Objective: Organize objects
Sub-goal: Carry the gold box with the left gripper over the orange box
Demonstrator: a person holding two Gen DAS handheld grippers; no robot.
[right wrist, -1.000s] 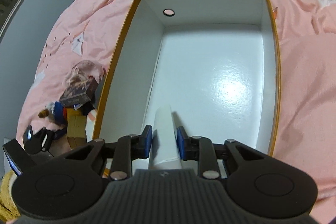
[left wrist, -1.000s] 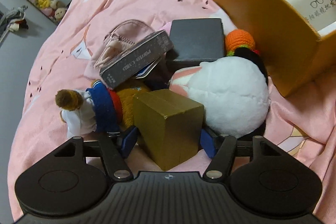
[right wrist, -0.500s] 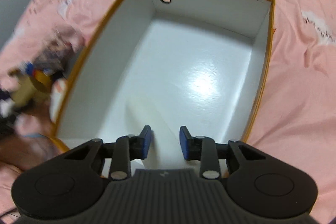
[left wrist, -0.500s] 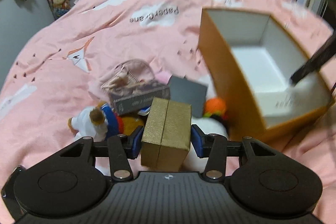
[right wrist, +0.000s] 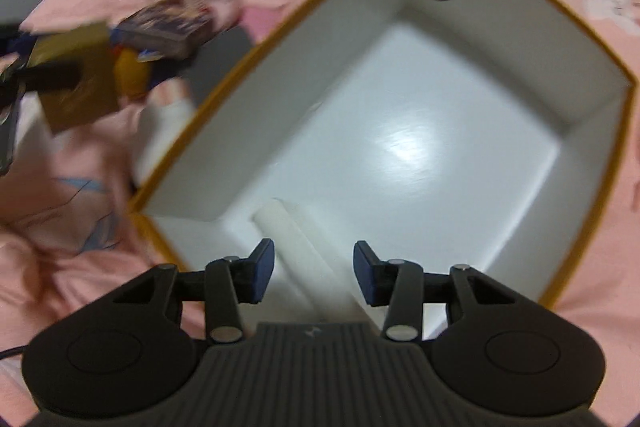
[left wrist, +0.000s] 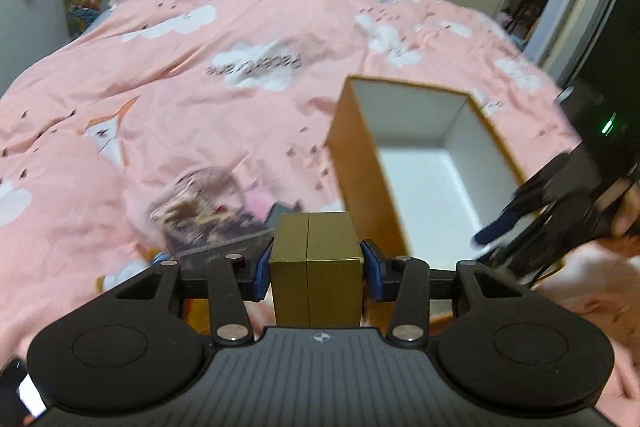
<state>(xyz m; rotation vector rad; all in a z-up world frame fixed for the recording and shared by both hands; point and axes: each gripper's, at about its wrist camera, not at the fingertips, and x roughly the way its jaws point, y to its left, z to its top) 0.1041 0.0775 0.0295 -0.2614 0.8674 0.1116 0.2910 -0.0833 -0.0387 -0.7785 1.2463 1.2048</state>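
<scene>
2 changes: right gripper (right wrist: 314,273) has let go, its white packet (right wrist: 304,251) apparently left in the box (right wrist: 224,95); left gripper (left wrist: 316,269) has lifted the gold box (left wrist: 316,267), clamped.

Most of the storage box (right wrist: 420,131) floor is wide open, only a white tube (right wrist: 304,251) hogs the near corner; toy pile (left wrist: 208,223) crowds its left wall.

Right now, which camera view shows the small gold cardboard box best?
The left wrist view shows it best: the small gold cardboard box sits sharp and centred, clamped between the left gripper fingers. In the right wrist view the same box is only a blurred shape at the left edge, partly crossed by a dark finger.
</scene>
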